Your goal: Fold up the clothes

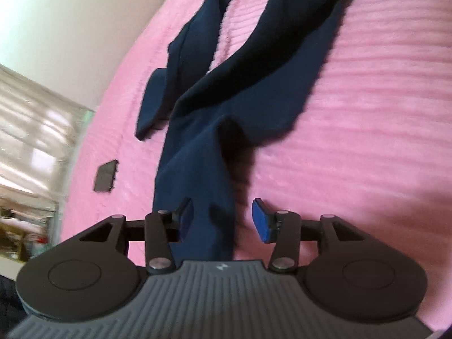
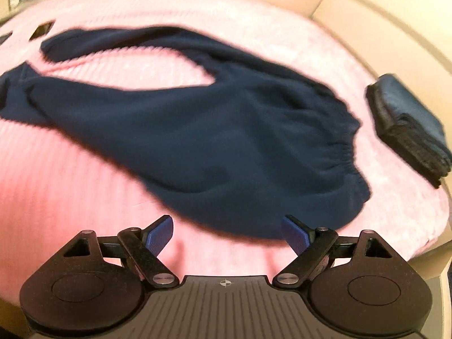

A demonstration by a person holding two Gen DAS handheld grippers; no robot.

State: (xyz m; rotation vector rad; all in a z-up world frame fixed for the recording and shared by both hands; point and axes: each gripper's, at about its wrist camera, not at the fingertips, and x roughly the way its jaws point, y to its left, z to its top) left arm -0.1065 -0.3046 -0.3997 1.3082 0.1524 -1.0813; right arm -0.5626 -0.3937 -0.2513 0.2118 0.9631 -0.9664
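Observation:
A pair of navy trousers [image 2: 197, 130] lies spread on a pink bedspread [image 2: 70, 192], legs running left and the elastic waistband [image 2: 343, 152] at the right. My right gripper [image 2: 227, 236] is open and empty, just short of the trousers' near edge. In the left wrist view one trouser leg [image 1: 197, 175] runs down between the fingers of my left gripper [image 1: 223, 220], whose jaws stand open around the cloth without pinching it. The other leg [image 1: 180, 56] lies further off to the left.
A folded dark garment [image 2: 409, 130] sits at the right edge of the bed. A small dark flat object [image 1: 106, 176] lies on the pink bedspread [image 1: 353, 113] left of the trousers. A pale wall [image 1: 70, 14] and a window [image 1: 28, 127] are beyond the bed.

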